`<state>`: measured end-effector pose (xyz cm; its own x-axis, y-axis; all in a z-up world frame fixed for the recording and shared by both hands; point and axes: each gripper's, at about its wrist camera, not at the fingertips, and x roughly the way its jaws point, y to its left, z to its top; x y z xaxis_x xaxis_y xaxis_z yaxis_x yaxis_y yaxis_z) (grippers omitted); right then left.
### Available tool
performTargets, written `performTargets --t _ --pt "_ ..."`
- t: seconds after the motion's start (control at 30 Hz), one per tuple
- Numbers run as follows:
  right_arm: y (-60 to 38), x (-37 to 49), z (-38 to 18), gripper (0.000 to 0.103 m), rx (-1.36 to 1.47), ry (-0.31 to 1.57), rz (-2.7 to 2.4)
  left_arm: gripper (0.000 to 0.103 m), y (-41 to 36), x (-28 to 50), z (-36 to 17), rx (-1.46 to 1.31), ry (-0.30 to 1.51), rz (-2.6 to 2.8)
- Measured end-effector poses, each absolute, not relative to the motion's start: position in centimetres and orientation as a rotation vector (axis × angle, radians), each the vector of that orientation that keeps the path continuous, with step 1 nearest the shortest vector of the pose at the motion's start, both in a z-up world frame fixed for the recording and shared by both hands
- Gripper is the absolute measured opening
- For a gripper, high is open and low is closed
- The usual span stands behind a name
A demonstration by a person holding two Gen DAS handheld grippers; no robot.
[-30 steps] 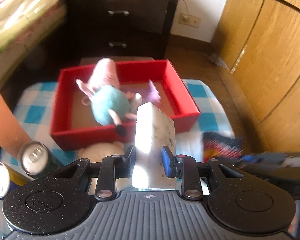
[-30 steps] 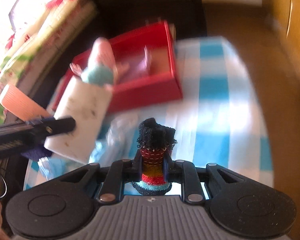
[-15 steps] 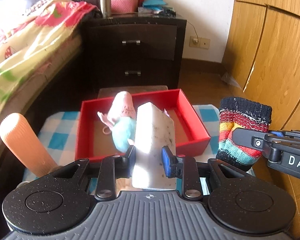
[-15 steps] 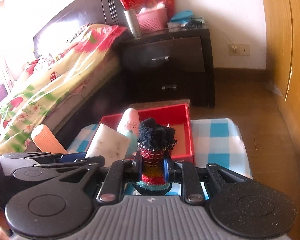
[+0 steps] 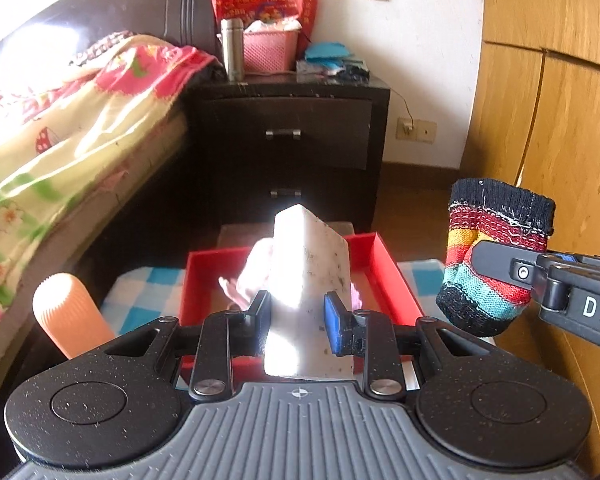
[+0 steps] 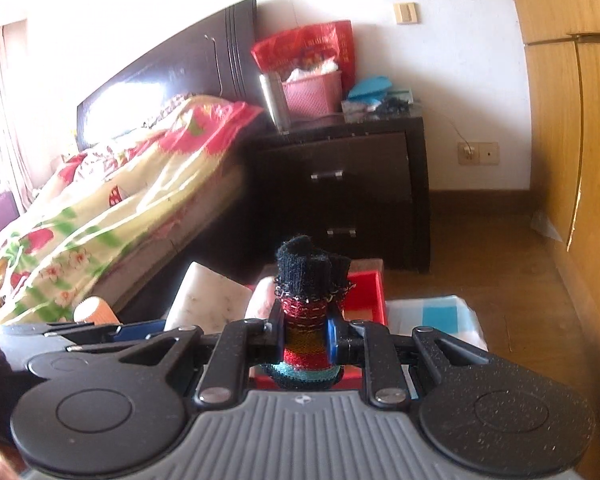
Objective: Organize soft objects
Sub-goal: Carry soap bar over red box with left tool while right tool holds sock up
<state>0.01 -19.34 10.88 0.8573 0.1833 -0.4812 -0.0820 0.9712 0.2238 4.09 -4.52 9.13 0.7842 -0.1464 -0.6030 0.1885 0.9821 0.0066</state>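
Note:
My left gripper [image 5: 298, 320] is shut on a white speckled sponge block [image 5: 310, 280] and holds it upright in the air before the red box [image 5: 396, 272]. A pink plush toy [image 5: 256, 272] lies in the box, mostly hidden behind the sponge. My right gripper [image 6: 304, 338] is shut on a striped knitted sock [image 6: 306, 320] with a black cuff, held high to the right of the box. The sock [image 5: 492, 256] and right gripper also show in the left wrist view. The sponge [image 6: 212, 300] shows at the left in the right wrist view.
The box sits on a blue-checked cloth [image 5: 156, 292]. An orange ribbed cylinder [image 5: 70, 316] stands at the table's left. A bed [image 5: 60, 128] lies left, a dark nightstand [image 5: 292, 136] behind, wooden wardrobe doors [image 5: 560, 112] right.
Both grippers have risen and tilted up from the table with their objects. The view now takes in the bed and nightstand, and the cans have left the view.

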Motion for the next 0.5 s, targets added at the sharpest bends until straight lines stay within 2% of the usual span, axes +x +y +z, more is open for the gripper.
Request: performTargets --t 0.5 --pt "-19.3 2.5 10.9 0.0 0.202 0.499 0.117 0.029 -4.2 5.7 9.7 0.015 0.624 -0.155"
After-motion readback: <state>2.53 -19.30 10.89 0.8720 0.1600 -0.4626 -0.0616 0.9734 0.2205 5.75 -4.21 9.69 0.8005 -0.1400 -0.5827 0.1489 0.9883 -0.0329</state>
